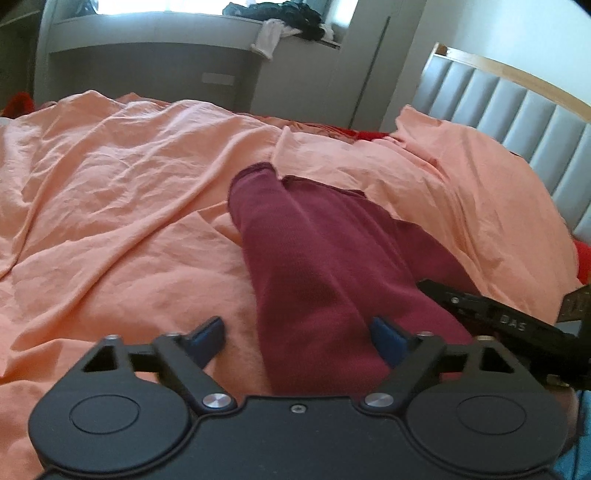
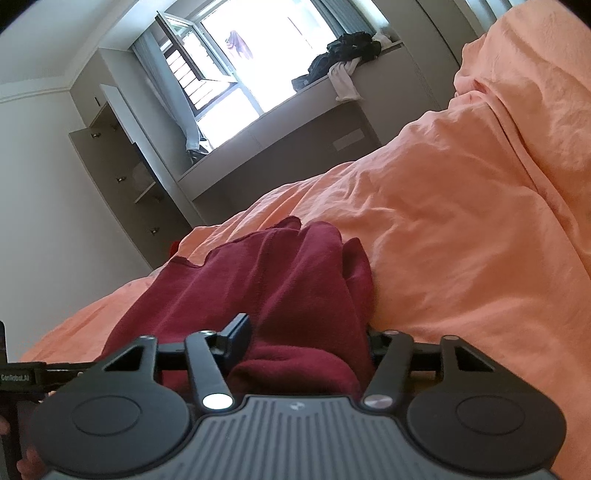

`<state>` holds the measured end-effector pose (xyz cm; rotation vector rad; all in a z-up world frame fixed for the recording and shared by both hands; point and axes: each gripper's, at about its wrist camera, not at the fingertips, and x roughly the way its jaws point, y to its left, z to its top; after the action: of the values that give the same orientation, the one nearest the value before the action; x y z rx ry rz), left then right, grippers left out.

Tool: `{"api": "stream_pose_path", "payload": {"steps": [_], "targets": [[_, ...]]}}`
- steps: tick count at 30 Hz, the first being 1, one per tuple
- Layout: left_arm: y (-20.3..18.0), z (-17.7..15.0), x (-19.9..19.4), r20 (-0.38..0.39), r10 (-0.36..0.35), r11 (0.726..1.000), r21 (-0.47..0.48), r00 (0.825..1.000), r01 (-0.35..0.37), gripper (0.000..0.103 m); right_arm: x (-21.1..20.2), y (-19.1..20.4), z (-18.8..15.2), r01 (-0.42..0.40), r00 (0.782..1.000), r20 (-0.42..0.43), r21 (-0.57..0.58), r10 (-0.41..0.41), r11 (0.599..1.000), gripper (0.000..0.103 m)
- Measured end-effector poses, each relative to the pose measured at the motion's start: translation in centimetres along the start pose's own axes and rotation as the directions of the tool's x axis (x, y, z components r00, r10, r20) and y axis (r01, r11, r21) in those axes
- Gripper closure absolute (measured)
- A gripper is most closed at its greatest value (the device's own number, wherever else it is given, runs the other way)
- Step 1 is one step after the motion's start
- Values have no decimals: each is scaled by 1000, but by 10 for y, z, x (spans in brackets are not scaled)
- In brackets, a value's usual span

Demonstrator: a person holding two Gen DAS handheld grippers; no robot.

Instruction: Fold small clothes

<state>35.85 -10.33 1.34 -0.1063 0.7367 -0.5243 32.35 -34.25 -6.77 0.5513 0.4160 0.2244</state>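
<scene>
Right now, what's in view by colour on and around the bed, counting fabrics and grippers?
Maroon garment: 1
Orange bedsheet: 1
Dark clothes pile on the window ledge: 1
White cloth hanging off that ledge: 1
Black grippers, left gripper and right gripper: 2
Total: 6

The garment (image 1: 325,258) lies on the bed sheet (image 1: 110,221), headboard (image 1: 517,122) to its right, windowsill (image 1: 155,26) behind.

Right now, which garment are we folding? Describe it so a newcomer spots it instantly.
Start at the bed, covered by a rumpled peach sheet. The maroon garment lies on it, directly ahead of both grippers. It is the only dark red cloth on the sheet; the dark clothes pile sits off the bed on the window ledge.
</scene>
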Motion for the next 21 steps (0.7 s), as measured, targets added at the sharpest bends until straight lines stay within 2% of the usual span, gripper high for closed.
{"api": "stream_pose_path", "payload": {"steps": [1,3,7,10,15,18,21], "targets": [[-2,1,-1,-4,-18,1000,4,1000,18,39,0,2,0,-1,1000,0,-2,1,1000,49],[-8,1,-3,-8,-45,999,16,999,45,54,0,6,0,-2,1000,1,-12,2,1000,58],[-27,5,-7,37,22,993,118,999,-26,73,0,18,2,3,1000,22,-51,-2,999,71],[-36,16,-15,61,37,982,181,997,-48,77,-3,32,7,10,998,63,-110,-3,994,75],[-31,35,-40,144,94,964,233,985,-126,78,-10,57,16,-78,983,154,-153,102,985,77],[-19,39,-58,187,147,950,245,971,-191,78,-4,78,17,-125,967,194,-192,163,973,77],[0,37,-68,199,193,946,222,961,-236,78,13,97,15,-168,960,186,-213,209,962,77]]}}
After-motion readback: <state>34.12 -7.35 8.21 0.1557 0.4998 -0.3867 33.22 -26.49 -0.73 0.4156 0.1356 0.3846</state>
